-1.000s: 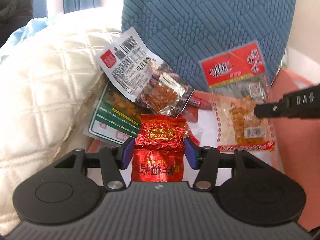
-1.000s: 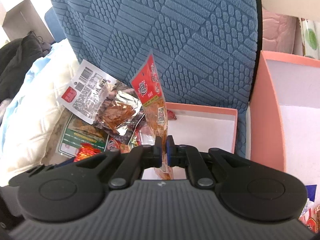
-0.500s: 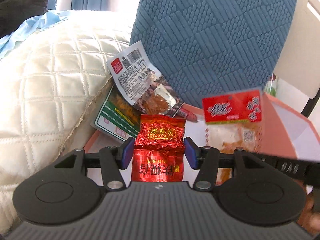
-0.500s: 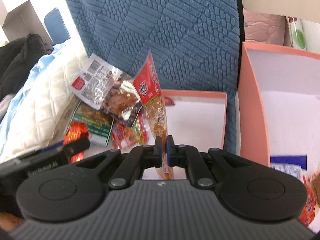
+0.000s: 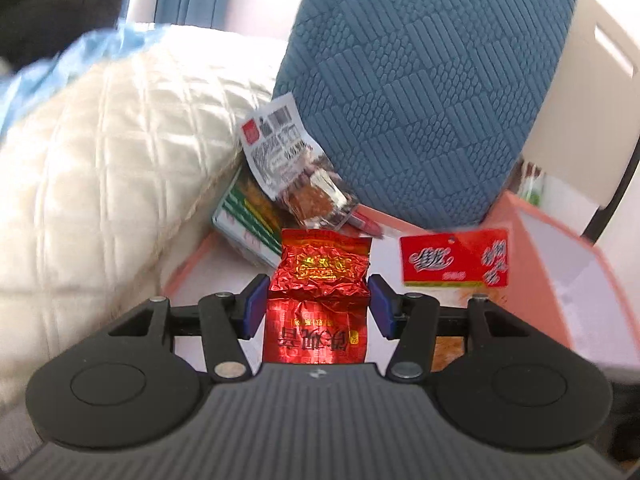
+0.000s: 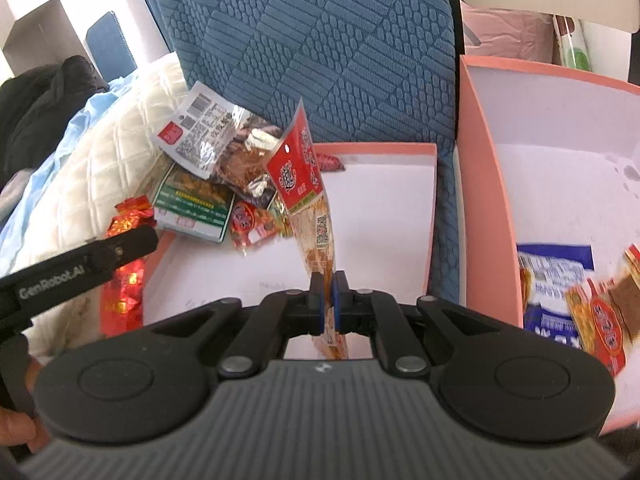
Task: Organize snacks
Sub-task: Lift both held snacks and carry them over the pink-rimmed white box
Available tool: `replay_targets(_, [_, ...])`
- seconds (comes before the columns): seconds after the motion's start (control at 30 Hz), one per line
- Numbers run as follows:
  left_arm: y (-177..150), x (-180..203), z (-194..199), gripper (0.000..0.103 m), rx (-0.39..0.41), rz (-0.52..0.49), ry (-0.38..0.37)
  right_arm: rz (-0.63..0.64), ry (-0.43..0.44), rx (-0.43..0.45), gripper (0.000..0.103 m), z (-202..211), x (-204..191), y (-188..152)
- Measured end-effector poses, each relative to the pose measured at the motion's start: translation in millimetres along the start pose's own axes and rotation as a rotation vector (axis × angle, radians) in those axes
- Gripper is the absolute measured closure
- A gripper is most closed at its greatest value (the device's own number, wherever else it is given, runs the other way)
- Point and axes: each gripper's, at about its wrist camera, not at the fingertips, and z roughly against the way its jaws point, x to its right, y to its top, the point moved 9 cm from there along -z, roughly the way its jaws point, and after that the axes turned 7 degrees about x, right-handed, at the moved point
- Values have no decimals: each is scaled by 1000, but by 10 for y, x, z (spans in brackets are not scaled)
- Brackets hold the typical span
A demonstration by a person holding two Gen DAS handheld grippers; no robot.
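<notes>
I see a blue textured cushion (image 6: 320, 52) far, white quilt (image 5: 100, 168) left, two pink trays (image 6: 472, 200) near; my left gripper (image 5: 316, 302) clamps the red foil packet (image 5: 320, 280), my right gripper (image 6: 325, 300) pinches the red-header snack bag (image 6: 312, 216) above the left tray.

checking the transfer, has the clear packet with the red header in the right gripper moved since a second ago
Yes. In the right wrist view the red-header packet has moved right, away from the snack pile and toward the pink box.
</notes>
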Motion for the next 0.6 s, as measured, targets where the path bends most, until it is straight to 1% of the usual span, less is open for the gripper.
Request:
replay_targets(0.03, [-2, -9, 38, 44, -1, 16, -6, -8, 0, -2, 96, 28, -3, -28])
replay_targets(0.23, [23, 18, 233, 44, 13, 7, -2, -21, -13, -2, 96, 191, -8, -137])
replay_targets(0.33, [23, 41, 284, 44, -15, 8, 1, -27, -13, -6, 96, 259, -2, -137])
replay_targets(0.47, [100, 99, 353, 44, -24, 17, -4, -20, -18, 3, 96, 390, -35, -75])
replay_targets(0.6, [271, 236, 478, 44, -5, 4, -24, 0, -21, 29, 96, 555, -74, 82])
